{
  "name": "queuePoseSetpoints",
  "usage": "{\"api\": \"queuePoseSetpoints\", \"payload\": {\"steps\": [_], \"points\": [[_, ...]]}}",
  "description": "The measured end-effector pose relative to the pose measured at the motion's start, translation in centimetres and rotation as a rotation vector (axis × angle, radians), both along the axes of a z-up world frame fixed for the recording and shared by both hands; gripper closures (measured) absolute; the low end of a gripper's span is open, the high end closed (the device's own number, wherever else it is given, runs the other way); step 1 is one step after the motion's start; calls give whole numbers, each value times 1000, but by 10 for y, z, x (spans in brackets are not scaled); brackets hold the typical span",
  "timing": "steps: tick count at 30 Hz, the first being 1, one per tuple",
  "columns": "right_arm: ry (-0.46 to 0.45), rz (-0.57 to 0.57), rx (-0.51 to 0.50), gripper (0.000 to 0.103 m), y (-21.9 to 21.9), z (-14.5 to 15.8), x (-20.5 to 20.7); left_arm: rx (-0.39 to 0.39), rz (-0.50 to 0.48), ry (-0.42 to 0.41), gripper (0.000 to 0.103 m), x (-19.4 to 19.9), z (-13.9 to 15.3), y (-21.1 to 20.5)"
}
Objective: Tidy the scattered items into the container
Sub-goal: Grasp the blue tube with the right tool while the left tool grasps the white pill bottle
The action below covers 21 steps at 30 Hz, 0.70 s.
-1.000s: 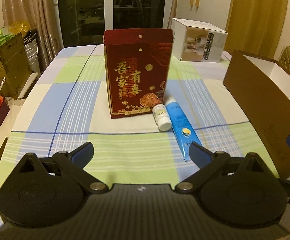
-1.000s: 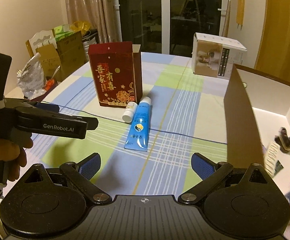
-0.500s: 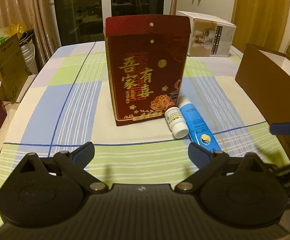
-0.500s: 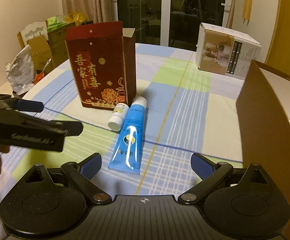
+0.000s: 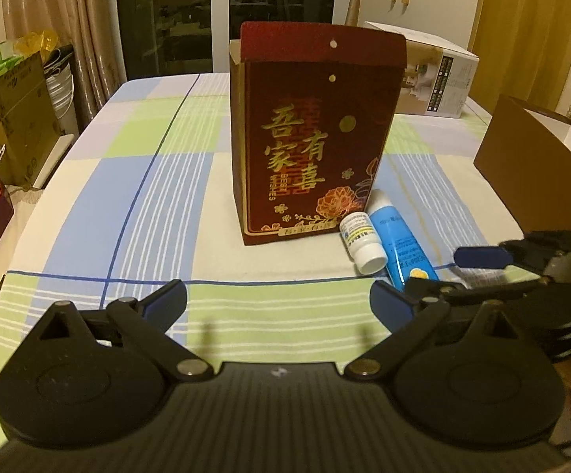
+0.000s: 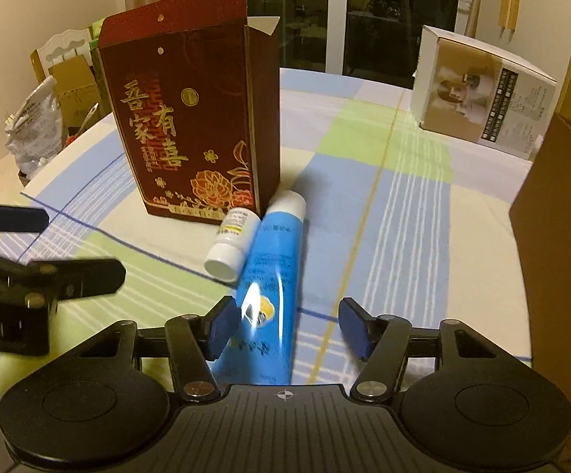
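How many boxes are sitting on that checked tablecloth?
3: the red box standing mid-table, the white box at the far edge, the brown box at the right. Others may be out of view.

Dark red box (image 5: pixel 317 138), gold lettering; blue tube (image 6: pixel 271 272); checked blue-green tablecloth (image 5: pixel 147 181).

Table (image 5: pixel 88 236) under blue-green-cream check cloth. On it: red carton (image 5: pixel 317 134) upright, white bottle (image 5: pixel 362 242) and blue tube (image 5: pixel 402 248) lying side by side, white box (image 5: pixel 439 79), brown box (image 5: pixel 538 173).
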State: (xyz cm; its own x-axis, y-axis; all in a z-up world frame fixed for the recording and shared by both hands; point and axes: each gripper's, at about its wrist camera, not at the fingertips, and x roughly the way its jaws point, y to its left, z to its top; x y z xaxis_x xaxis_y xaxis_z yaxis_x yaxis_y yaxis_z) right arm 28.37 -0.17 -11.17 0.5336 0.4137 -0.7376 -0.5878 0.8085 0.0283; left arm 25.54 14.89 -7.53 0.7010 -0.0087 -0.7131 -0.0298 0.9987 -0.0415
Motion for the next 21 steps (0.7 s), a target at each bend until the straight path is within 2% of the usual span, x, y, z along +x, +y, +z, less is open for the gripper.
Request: {"api": "queuePoseSetpoints", "payload": {"steps": [5, 6, 8, 13, 15, 21], "points": [[1, 1, 2, 39, 8, -3, 6, -7, 3, 8, 6, 1, -2, 1], [2, 0, 2, 41, 9, -4, 7, -9, 4, 8, 6, 1, -3, 1], [7, 1, -2, 51, 11, -6, 9, -10, 3, 10, 6, 2, -3, 1], [3, 5, -3, 54, 9, -9, 13, 13, 12, 12, 6, 2, -4, 3], [-2, 8, -4, 63, 7, -9, 14, 9, 13, 15, 6, 2, -5, 4], [13, -24, -14, 64, -6, -6, 5, 1, -12, 17, 6, 6, -6, -5]]}}
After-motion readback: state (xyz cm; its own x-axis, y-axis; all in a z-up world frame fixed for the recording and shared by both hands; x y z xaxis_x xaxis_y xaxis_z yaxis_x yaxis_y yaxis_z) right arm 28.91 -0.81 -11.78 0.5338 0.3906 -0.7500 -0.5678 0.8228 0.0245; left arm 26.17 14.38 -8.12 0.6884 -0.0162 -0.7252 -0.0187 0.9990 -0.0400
